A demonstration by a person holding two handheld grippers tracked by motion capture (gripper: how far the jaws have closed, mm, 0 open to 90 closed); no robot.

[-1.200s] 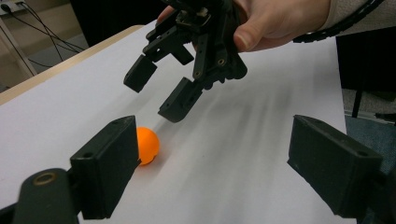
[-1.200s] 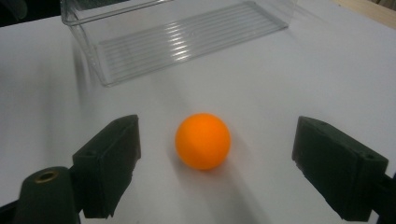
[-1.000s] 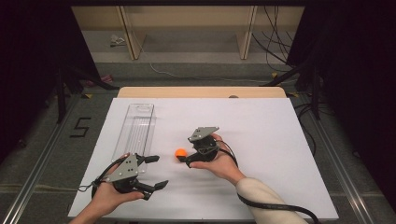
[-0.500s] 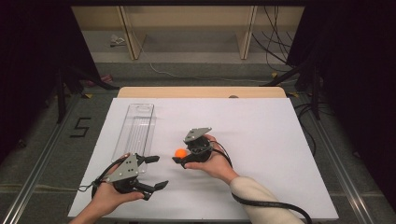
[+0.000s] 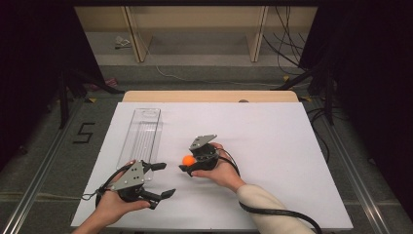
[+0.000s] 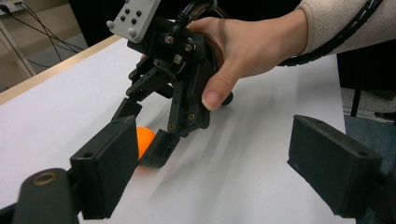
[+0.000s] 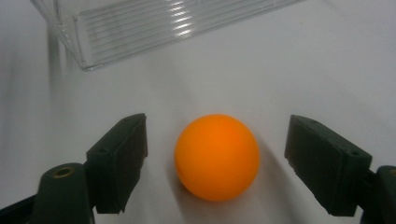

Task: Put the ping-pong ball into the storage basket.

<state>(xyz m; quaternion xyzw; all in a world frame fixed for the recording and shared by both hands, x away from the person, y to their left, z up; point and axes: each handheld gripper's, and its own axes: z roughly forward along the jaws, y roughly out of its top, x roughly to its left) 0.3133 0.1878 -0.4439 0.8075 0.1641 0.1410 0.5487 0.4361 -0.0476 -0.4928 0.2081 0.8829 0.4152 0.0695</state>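
Your right gripper (image 5: 187, 163) tilts down, jaws wide around the orange ball (image 7: 217, 156) on the table (image 5: 272, 131), not touching it. Your left gripper (image 5: 163, 180) rests low nearby, jaws spread and empty.

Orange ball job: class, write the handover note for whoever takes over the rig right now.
Right gripper: open, jaws either side of the orange ball, not gripping it.
Left gripper: open, holds nothing, near the table's front edge.
Ball lies on the white table, beside the near end of the clear tray.
Done: right gripper lined up on ball.
Left: close on it and lift; probably carry it to the tray.
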